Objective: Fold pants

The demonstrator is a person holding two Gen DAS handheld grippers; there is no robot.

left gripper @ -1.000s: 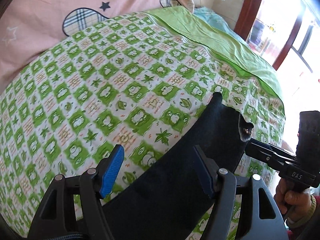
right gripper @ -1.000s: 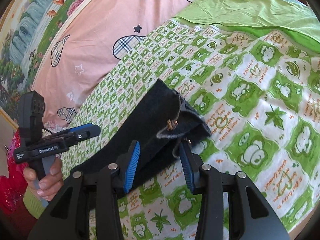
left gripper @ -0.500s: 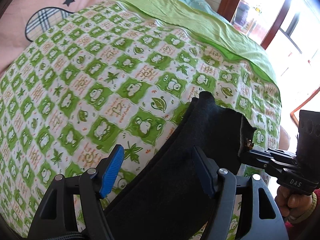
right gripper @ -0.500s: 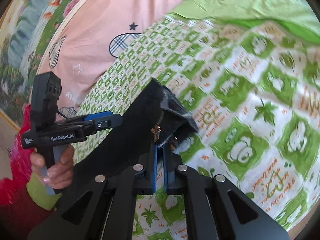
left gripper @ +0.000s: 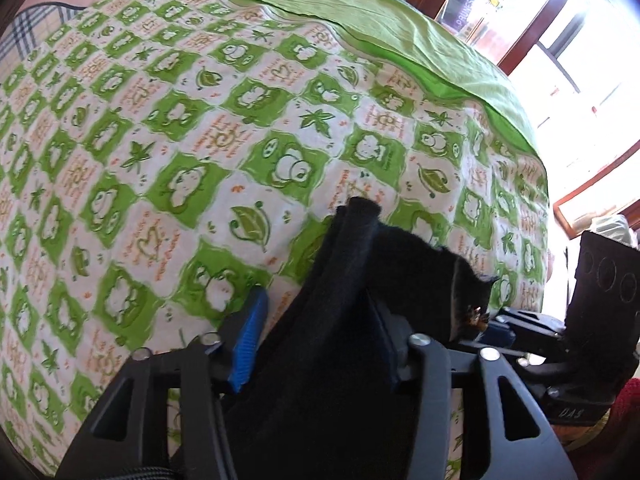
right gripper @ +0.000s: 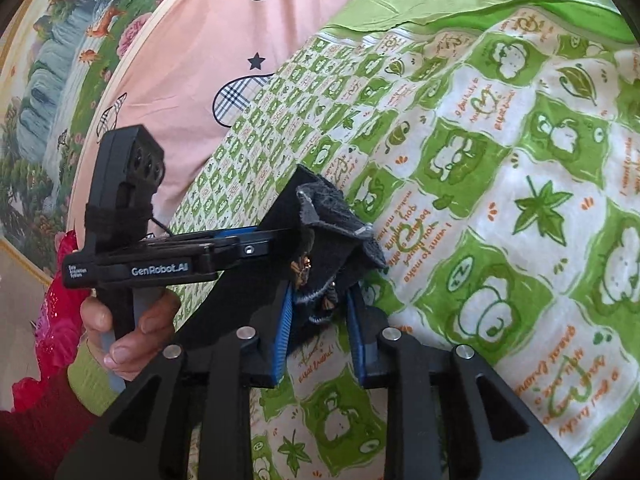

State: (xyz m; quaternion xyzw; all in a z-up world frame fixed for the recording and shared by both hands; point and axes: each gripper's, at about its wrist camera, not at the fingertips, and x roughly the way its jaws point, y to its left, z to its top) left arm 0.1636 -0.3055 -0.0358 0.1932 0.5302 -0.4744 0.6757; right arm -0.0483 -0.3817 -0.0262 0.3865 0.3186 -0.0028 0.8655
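Dark navy pants [left gripper: 352,304] lie on the green frog-print bed sheet [left gripper: 192,152], their waist end raised. My left gripper [left gripper: 316,320] is open, its blue pads either side of the waistband's left part, the right pad hidden behind cloth. My right gripper [right gripper: 320,320] is partly open around the waistband's right corner [right gripper: 332,240], cloth with a small brass button between its blue pads. The right gripper also shows in the left wrist view [left gripper: 532,332]; the left gripper shows in the right wrist view [right gripper: 240,246], at the pants' edge.
A pink quilt with plaid hearts [right gripper: 224,40] lies at the bed's far side. A plain green sheet [left gripper: 400,28] covers the bed's far end. A bright window with a red-brown frame [left gripper: 540,32] stands beyond. A landscape picture [right gripper: 48,60] hangs behind.
My right gripper shut on the waistband corner, then reopened partway. My left gripper moved in along the pants and narrowed around the cloth. The waist end has lifted and bunched.
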